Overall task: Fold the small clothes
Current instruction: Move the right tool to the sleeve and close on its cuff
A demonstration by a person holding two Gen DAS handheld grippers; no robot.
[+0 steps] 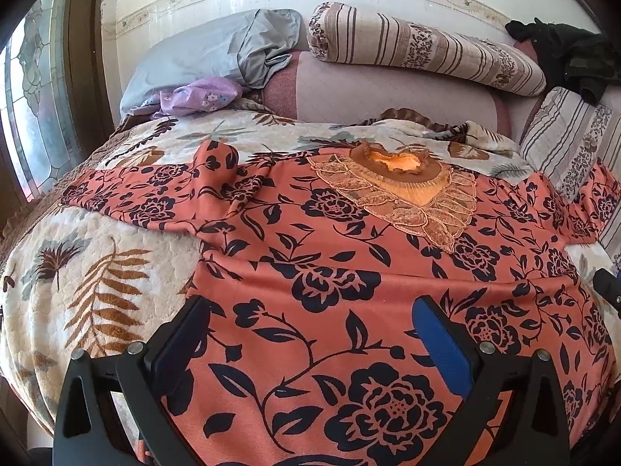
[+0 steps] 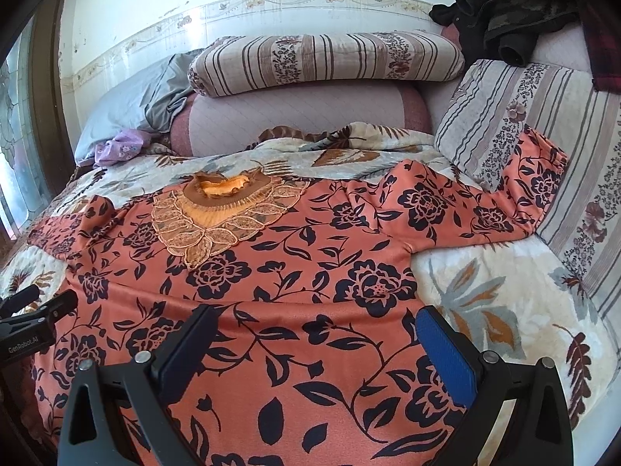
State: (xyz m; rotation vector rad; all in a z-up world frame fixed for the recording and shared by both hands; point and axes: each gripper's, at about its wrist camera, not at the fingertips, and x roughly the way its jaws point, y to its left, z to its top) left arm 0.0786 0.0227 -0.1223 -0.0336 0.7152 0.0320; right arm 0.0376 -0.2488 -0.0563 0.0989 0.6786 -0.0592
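Two wide-open grippers, left gripper [image 1: 310, 334] and right gripper [image 2: 314, 338], over one floral top [image 1: 349, 272].

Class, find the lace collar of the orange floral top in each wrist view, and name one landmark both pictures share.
Left wrist view: the lace collar lies right of centre, above the open left gripper.
Right wrist view: the lace collar lies left of centre, beyond the open right gripper.
Shared landmark: the striped pillow against the wall.
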